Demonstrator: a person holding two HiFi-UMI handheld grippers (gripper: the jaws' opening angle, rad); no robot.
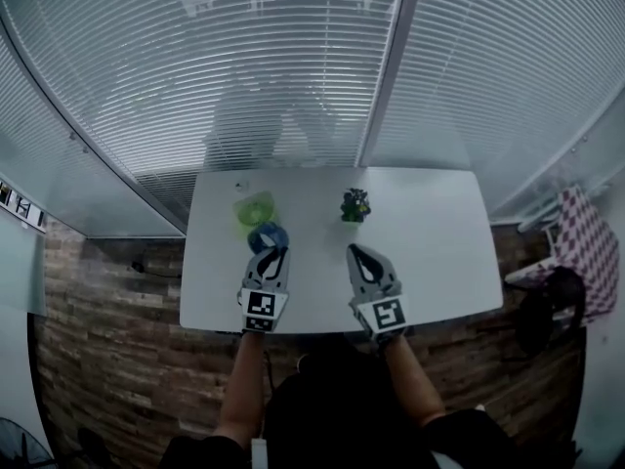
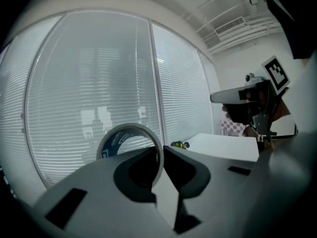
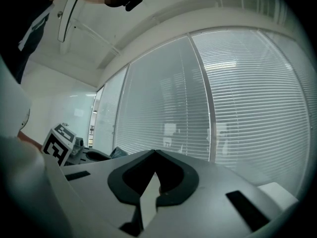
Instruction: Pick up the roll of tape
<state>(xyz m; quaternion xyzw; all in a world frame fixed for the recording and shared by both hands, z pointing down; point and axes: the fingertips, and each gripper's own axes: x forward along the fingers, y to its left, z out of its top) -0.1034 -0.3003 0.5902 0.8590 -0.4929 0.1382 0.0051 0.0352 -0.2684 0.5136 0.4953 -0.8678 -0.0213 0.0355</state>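
Two tongs hang over the near side of the white tabletop (image 1: 430,252). The left tongs (image 1: 270,253) are clamped on the wall of the blue tape (image 1: 268,236), holding it upright and clear of the tabletop's left half, while the right tongs (image 1: 354,251) are closed together on nothing. A green object (image 1: 254,207) and a small dark object (image 1: 355,204) sit nearer the tabletop's far edge.
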